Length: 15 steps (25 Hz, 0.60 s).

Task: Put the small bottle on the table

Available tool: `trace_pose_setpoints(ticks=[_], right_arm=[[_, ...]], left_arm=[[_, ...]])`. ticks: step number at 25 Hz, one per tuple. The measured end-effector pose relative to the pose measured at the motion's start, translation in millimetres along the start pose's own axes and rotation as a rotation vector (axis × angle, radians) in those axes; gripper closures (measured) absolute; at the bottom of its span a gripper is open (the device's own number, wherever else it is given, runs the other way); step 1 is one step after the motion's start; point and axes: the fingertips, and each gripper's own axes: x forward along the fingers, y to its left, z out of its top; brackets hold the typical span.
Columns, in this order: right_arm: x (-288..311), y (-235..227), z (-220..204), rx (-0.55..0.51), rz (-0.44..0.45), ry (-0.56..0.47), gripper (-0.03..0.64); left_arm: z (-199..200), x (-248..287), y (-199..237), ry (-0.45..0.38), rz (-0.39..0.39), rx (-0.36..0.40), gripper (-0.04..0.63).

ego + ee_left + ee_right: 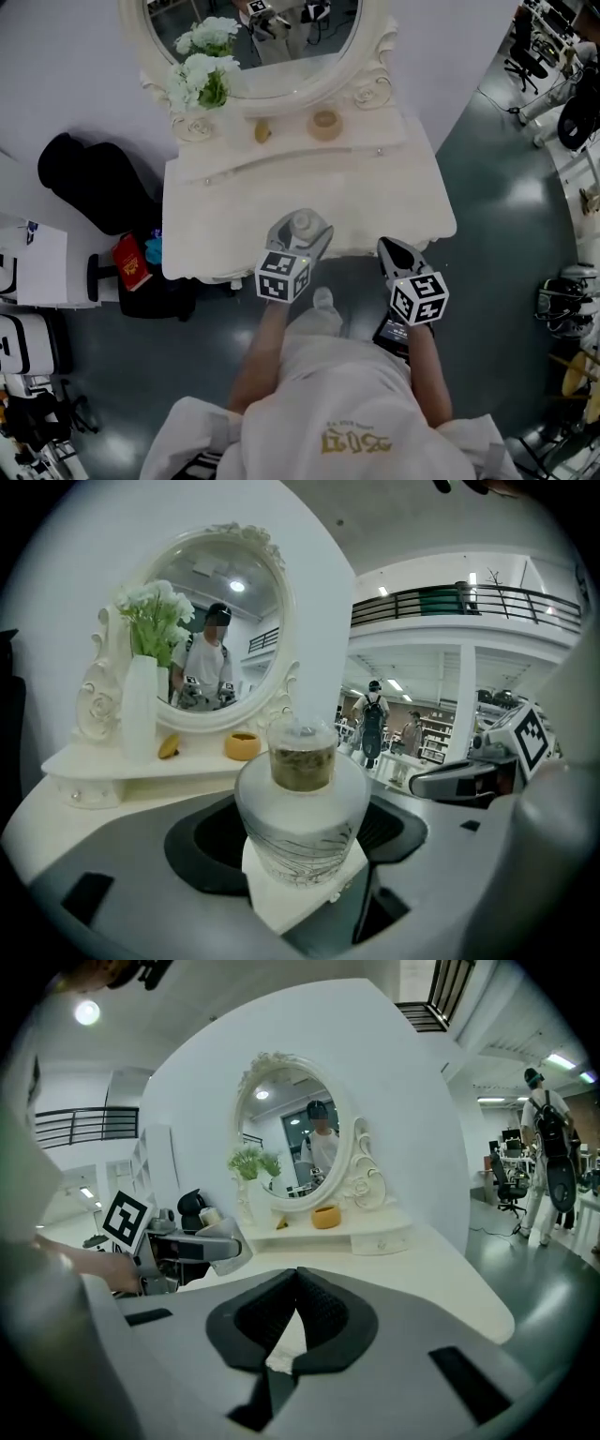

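Observation:
A small clear bottle (300, 808) with a frosted body and a brownish-filled cap sits between the jaws of my left gripper (302, 850), which is shut on it. In the head view the small bottle (302, 225) and the left gripper (300, 236) hover over the front edge of the white dressing table (234, 216). My right gripper (397, 255) is at the table's front right edge, and its jaws are shut with nothing between them. In the right gripper view the right gripper (296, 1321) points toward the mirror, with the left gripper (202, 1246) to its left.
An oval mirror (272, 42) stands at the back of the table with a white vase of flowers (202, 80), a small yellow bowl (324, 123) and a small yellow object (262, 132) on the shelf. A black bag (94, 183) and red box (131, 262) lie left of the table.

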Motion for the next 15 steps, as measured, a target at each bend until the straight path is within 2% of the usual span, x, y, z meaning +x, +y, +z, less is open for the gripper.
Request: trace_pose_setpoints(ticks=[6,8,10,15], right_arm=[[64,-20,30,0.002,-0.004,-0.002,0.604],[79,-23,34,0.005,-0.010,0.000,0.603],[90,-25,38,0.008,-0.016,0.000,0.603],[99,-34,41,0.021,-0.038,-0.001,0.603]], left_arm=[[18,43,52,0.028,-0.005,0.014,0.255],[22,53,65,0.041,-0.005,0.046,0.253],[24,63,72,0.051,-0.013,0.073,0.255],[21,79,76,0.067,-0.052,0.058,0.253]])
